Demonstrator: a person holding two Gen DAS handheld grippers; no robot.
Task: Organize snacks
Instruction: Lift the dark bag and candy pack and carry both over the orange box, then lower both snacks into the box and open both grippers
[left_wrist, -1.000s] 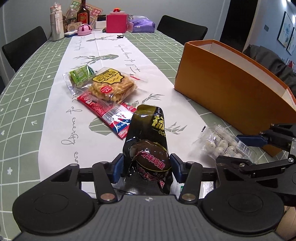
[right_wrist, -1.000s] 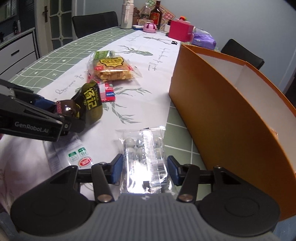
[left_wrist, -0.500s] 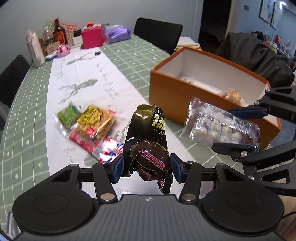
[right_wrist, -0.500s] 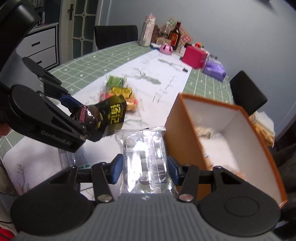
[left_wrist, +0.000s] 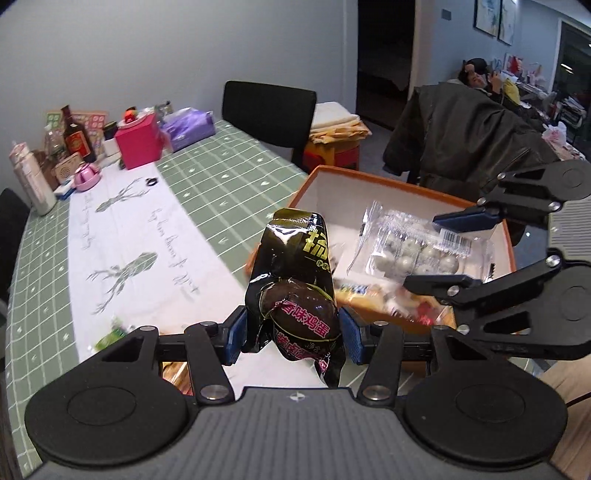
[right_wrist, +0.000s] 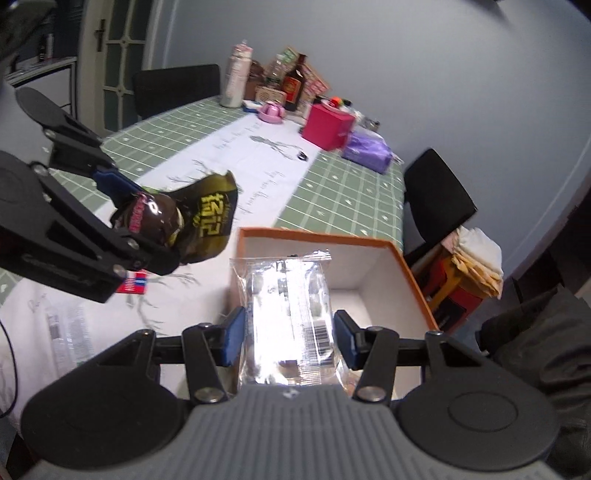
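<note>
Snacks held aloft in both tools, at the orange box (left_wrist: 369, 177). Left gripper (left_wrist: 291, 334) clamped on a dark egg packet (left_wrist: 295, 280), blue pads pressed to its sides, raised just short of the box's near wall. Right gripper (right_wrist: 290, 338) closed on a clear packet of pale balls (right_wrist: 288, 314), poised directly over the open box.

Seen only from the left wrist: loose wrappers lying inside the box, a dark coat (left_wrist: 465, 133) draped behind it, and the right gripper (left_wrist: 447, 251) reaching in sideways with the clear packet (left_wrist: 413, 247) pinched between its pads. Seen only from the right wrist: the box's bare white floor (right_wrist: 351, 299), a red-and-blue wrapper (right_wrist: 135, 284) on the white runner to the box's left, and the left gripper (right_wrist: 144, 229) angled in from that side with the egg packet (right_wrist: 177, 218).

Pink Chinese characters "香味鸡蛋" printed on the egg; large yellow characters higher on the packet, not fully legible. Barcode label on the clear packet, digits too small to read.
</note>
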